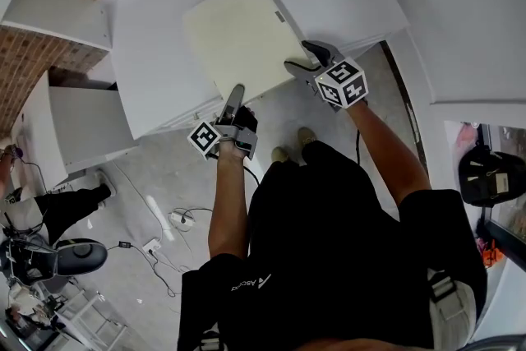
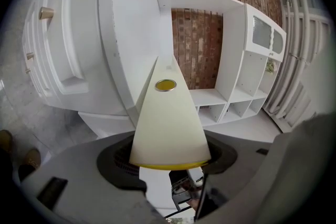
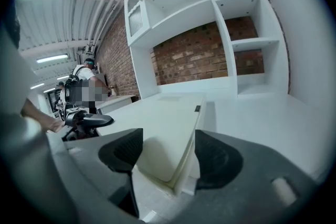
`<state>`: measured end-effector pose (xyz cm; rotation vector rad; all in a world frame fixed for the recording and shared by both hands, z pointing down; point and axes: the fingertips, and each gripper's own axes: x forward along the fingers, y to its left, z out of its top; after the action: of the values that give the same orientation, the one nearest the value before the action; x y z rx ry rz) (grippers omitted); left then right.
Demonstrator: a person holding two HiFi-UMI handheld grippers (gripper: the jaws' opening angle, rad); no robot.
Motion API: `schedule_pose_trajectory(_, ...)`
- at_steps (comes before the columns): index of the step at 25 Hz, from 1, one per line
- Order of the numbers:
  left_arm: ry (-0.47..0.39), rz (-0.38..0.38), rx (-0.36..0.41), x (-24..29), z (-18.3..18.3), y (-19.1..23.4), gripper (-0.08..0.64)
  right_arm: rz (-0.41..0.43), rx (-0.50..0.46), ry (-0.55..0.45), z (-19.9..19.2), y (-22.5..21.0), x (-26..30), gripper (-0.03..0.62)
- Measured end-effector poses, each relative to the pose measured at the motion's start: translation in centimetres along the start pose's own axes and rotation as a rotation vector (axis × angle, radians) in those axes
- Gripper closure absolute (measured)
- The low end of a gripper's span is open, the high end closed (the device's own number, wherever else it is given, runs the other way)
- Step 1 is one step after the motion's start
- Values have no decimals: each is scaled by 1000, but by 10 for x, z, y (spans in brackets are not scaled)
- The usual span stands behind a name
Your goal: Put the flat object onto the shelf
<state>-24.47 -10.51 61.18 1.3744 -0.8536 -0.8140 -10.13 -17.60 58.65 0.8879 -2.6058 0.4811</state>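
The flat object (image 1: 238, 33) is a cream square slab that lies over a white cabinet top (image 1: 156, 70). My left gripper (image 1: 236, 94) is at its near corner. In the left gripper view the slab (image 2: 168, 128) fills the gap between the dark pads (image 2: 118, 157), and my left gripper (image 2: 170, 160) is shut on it. My right gripper (image 1: 306, 57) is at the slab's right corner. In the right gripper view that corner (image 3: 163, 134) sits between the two pads (image 3: 218, 157), and my right gripper (image 3: 168, 152) is closed on it.
A white shelf unit (image 3: 210, 13) with open compartments (image 2: 236, 86) stands against a brick wall ahead. The person's shoes (image 1: 288, 148) are on the grey floor, with cables and a plug strip (image 1: 160, 238) to the left. Another person (image 1: 49, 210) is at the far left.
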Motion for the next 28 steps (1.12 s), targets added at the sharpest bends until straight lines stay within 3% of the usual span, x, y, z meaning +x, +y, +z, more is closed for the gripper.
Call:
schedule_pose_trajectory(11, -9, 4, 45, -11, 4, -35, 290, -43, -74, -156, 60, 0, -51, 288)
schedule_pose_trajectory(22, 78, -52, 96, -15, -18, -135, 290, -137, -323, -348, 139, 59, -134, 287)
schedule_pose_trajectory(28, 144, -73, 141, -3, -40, -172, 289, -220, -473, -377, 163, 85, -173, 288)
